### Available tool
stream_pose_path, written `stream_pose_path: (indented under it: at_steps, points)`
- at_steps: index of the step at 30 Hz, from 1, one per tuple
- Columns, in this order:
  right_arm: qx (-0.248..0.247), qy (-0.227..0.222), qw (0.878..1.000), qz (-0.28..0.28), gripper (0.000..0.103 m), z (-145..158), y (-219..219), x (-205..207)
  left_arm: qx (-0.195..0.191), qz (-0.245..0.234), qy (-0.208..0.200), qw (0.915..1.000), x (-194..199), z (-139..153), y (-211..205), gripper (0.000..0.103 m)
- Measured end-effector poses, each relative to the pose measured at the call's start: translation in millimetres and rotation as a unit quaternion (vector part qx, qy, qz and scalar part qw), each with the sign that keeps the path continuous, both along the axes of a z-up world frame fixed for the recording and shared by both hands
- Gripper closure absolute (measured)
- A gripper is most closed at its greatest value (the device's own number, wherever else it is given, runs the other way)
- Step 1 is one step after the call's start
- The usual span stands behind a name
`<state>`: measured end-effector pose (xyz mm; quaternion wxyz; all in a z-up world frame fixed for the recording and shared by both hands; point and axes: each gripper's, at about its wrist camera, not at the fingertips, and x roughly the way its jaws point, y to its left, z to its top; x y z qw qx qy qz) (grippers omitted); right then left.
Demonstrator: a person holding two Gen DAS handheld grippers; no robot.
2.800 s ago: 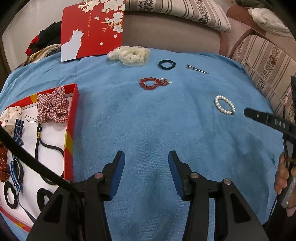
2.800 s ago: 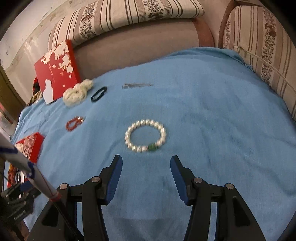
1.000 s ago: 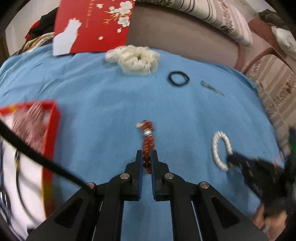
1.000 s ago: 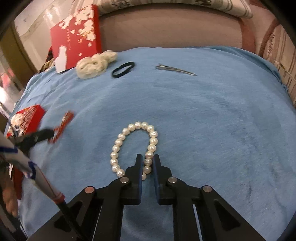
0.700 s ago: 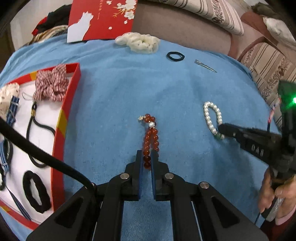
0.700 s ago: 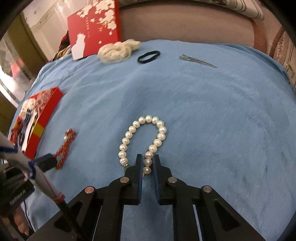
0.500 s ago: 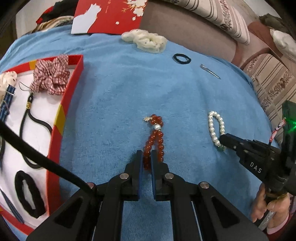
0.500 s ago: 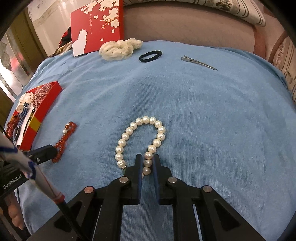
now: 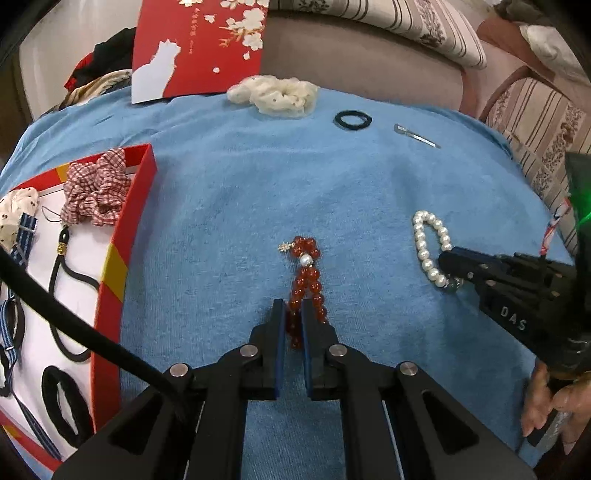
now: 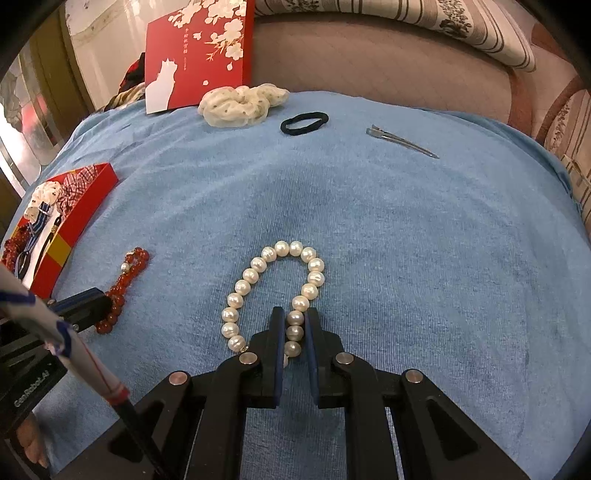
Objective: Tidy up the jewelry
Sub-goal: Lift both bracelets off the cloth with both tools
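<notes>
Blue cloth [image 9: 229,206]: covers the whole work surface, which backs onto a brown sofa with striped cushions [image 10: 388,14].
Red card [image 9: 199,48]: upright against the sofa back, white cat and blossom print.
Red box [image 9: 110,266]: open, at the cloth's left edge; contains a checked scrunchie [image 9: 96,192], black bands and cords.
Cream scrunchie [image 10: 240,101]: far side of the cloth, just beside the card; a black hair tie [image 10: 304,122] and a metal hair clip [image 10: 400,142] lie to its right, each apart.
Left gripper [image 9: 293,319]: pitched steeply down, clamped on the near end of the red bead bracelet [image 9: 304,284], which trails away across the cloth, right of the box.
Right gripper [image 10: 294,326]: likewise pitched down, clamped on the near right strand of the pearl bracelet [image 10: 273,291]; the loop lies flat on the cloth ahead.
Obstructions: open cloth between both bracelets and the box.
View difference: the left wrist view alone shows the box's full interior and the fingers of the person's hand [image 9: 554,398] on the right gripper's handle.
</notes>
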<state>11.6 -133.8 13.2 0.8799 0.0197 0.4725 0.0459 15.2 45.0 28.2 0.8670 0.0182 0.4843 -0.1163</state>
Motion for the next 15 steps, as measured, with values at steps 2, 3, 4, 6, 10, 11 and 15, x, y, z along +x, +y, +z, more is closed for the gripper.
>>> stream_pose_path:
  at_steps: [2, 3, 4, 6, 10, 11, 15]
  points:
    - [0.002, -0.003, 1.0, -0.004, 0.092, 2, 0, -3, 0.002, 0.008, -0.012, 0.9999, -3, 7, 3, 0.096]
    - [0.004, -0.005, 1.0, -0.007, 0.092, 3, 0, -5, 0.001, 0.011, -0.02, 0.9997, -5, 11, 5, 0.096]
    - [0.004, -0.008, 1.0, -0.009, 0.092, 4, -1, -6, 0.0, 0.013, -0.024, 0.9996, -7, 15, 7, 0.096]
    - [0.004, -0.015, 1.0, -0.013, 0.092, 8, 0, -10, 0.0, 0.017, -0.038, 0.9991, -12, 25, 11, 0.096]
    - [0.007, -0.027, 0.999, -0.02, 0.092, 15, 2, -20, 0.005, 0.023, -0.057, 0.9981, -22, 39, 18, 0.096]
    - [0.009, -0.029, 0.999, -0.022, 0.092, 16, 3, -22, 0.005, 0.026, -0.063, 0.9977, -25, 42, 20, 0.096]
    - [0.013, -0.037, 0.999, -0.031, 0.092, 23, 6, -34, -0.001, 0.032, -0.072, 0.9969, -31, 53, 27, 0.096]
